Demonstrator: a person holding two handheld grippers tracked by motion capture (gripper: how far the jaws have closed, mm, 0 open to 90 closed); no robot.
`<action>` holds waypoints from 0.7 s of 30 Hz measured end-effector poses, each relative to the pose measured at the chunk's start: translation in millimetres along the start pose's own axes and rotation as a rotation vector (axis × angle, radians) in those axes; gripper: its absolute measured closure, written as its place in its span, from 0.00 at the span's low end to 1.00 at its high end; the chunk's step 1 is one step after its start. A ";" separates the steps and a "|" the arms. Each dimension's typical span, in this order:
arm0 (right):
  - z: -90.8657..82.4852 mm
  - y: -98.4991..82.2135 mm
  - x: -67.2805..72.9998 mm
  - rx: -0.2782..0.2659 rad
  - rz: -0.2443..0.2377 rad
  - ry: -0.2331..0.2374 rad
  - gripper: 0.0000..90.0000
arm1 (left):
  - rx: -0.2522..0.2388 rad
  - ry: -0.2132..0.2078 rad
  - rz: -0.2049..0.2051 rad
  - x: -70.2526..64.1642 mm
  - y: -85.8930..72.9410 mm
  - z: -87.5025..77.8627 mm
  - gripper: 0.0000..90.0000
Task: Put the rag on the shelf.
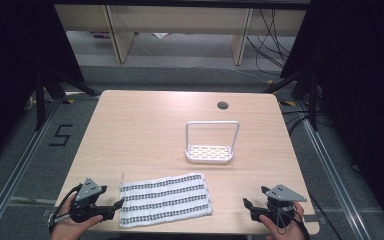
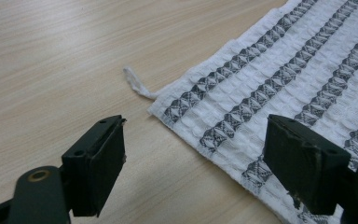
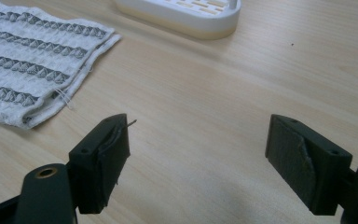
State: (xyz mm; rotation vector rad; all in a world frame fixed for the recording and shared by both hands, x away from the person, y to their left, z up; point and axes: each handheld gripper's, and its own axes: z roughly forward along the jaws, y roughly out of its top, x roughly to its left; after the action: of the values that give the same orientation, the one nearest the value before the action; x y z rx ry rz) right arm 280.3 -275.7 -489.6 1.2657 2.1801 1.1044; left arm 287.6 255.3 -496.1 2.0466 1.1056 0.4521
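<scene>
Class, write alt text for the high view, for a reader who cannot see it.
A white towel with dark stripes lies flat at the near edge of a wooden table, between the open left gripper and open right gripper. Farther back stands a white rack with a hoop handle.

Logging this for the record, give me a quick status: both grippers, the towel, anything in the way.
Left gripper open at towel edge. Right gripper open, apart from it. Towel flat, unheld. White rack behind, not blocking.

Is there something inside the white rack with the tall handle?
The white rack looks empty: its slotted base shows bare under the handle in the high view. The near wall hides the tray's inside in the right gripper view.
</scene>
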 end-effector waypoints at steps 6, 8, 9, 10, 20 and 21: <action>0.5 -0.2 0.1 0.003 -0.002 -0.001 0.25 | 0.016 -0.006 -0.001 0.3 0.7 -1.5 0.22; 1.9 -0.3 -0.2 -0.001 -0.006 0.010 0.25 | 0.016 -0.006 -0.003 0.4 0.6 -1.5 0.23; 1.9 -0.3 -0.1 -0.001 -0.006 0.011 0.25 | 0.015 -0.006 -0.005 0.3 0.6 -1.5 0.22; 2.0 -0.2 0.1 -0.001 -0.005 0.012 0.25 | 0.016 -0.006 -0.005 0.3 0.6 -1.5 0.22; 1.2 0.6 4.2 0.014 0.028 0.011 0.27 | -0.001 -0.019 -0.006 0.4 4.6 1.2 0.23; 2.0 1.7 2.2 0.000 -0.003 0.016 0.27 | -0.012 -0.020 -0.018 1.6 8.9 2.9 0.23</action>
State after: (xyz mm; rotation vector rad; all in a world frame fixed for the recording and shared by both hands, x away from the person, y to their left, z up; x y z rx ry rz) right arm 281.4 -272.5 -489.3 1.2579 2.1929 1.1168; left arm 295.2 252.3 -491.4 2.0253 1.1056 0.4273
